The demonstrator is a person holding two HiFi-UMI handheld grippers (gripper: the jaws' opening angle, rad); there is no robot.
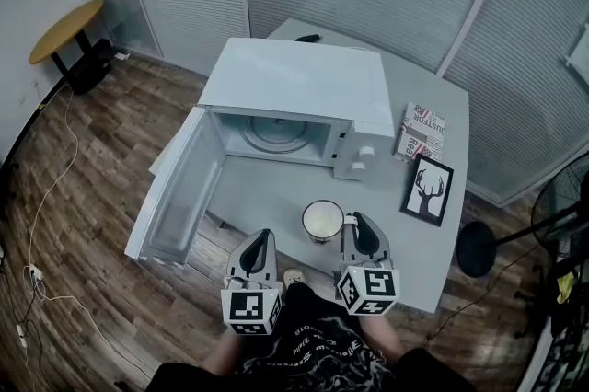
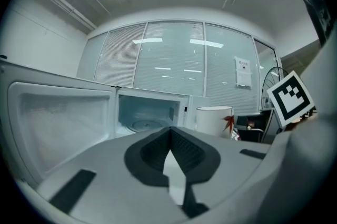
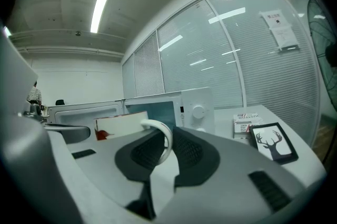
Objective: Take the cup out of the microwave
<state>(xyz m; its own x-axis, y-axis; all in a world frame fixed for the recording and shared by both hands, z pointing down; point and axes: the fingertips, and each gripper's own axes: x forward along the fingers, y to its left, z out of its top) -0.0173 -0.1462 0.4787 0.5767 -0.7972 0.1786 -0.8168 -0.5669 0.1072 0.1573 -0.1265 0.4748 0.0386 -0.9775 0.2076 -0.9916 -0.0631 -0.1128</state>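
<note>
Now the right gripper point(image 1: 352, 223) clamps the handle of the white cup point(image 1: 323, 220), which is outside the microwave point(image 1: 304, 86), above the table's point(image 1: 440, 257) near edge. The left gripper point(image 1: 266, 236) is empty with its jaws together. The microwave door point(image 1: 179, 188) stands open at left, and a deer picture point(image 1: 429, 190) stands clear at right.

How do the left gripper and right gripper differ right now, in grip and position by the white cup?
Grip: the left gripper is shut on nothing, tips meeting; the right gripper is clamped on the looped handle of the white red-leaf cup.
Position: the left gripper sits apart from the cup, at its left; the right gripper touches it from the right.
Both point toward the open white microwave.
</note>
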